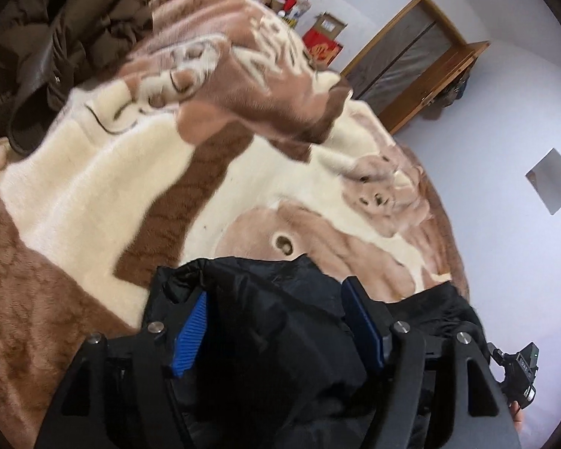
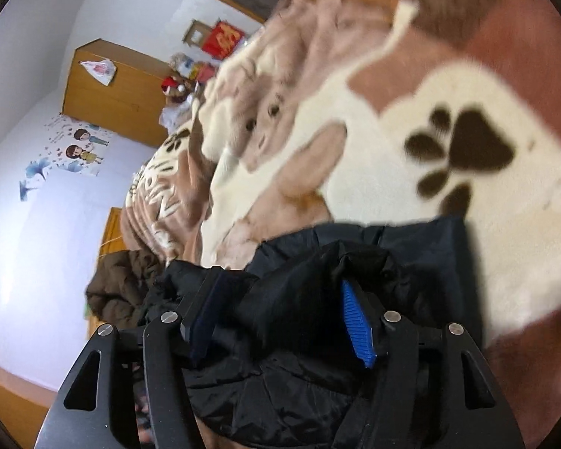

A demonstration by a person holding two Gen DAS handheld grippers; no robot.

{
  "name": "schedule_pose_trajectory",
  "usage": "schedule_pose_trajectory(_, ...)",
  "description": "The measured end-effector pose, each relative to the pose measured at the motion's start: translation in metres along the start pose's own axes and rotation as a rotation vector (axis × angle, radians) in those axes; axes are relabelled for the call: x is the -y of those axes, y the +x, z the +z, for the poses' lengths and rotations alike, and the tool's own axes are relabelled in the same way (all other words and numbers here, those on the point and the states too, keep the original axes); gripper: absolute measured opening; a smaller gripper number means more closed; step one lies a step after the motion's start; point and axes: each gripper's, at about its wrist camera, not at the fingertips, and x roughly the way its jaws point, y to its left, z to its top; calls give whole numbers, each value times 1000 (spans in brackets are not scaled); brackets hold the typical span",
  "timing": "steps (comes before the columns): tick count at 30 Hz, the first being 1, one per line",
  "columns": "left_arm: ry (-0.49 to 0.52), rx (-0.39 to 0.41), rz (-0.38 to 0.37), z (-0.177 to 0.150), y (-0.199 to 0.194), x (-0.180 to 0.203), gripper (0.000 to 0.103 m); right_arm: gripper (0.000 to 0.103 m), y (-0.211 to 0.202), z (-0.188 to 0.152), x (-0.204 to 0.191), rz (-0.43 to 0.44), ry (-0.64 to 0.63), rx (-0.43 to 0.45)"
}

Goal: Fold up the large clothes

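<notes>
Now both grippers sit over the black padded jacket [image 1: 280, 314] at the near edge of the bed. Your left gripper [image 1: 276, 329] stands released, jaws spread, fabric bunched between the blue pads [image 1: 190, 336] but not pinched. Your right gripper [image 2: 284, 318] reads the same: jaws apart, jacket cloth mounded between them, nothing gripped.

Judgement: a fold has been laid down. Draw both grippers straight back so the pads don't snag and drag the layer open.

Around: plush brown-and-cream blanket [image 1: 104, 172] under everything; its rumpled ridge [image 1: 265, 86] rises on the far side. Brown coat [image 1: 56, 37] lies far left, well apart. Soft pile may let the slick jacket slide.
</notes>
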Motion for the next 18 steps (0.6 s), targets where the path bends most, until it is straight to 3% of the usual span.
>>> schedule_pose_trajectory(7, 68, 63, -22, -6, -52, 6, 73, 61, -68, -34, -50, -67, -171, 157)
schedule_pose_trajectory(14, 93, 145, -27, -11, -96, -1, 74, 61, -72, -66, -75, -149, -314, 133)
schedule_pose_trajectory(18, 132, 99, -21, -29, -90, 4, 74, 61, -44, -71, -70, -188, -350, 98)
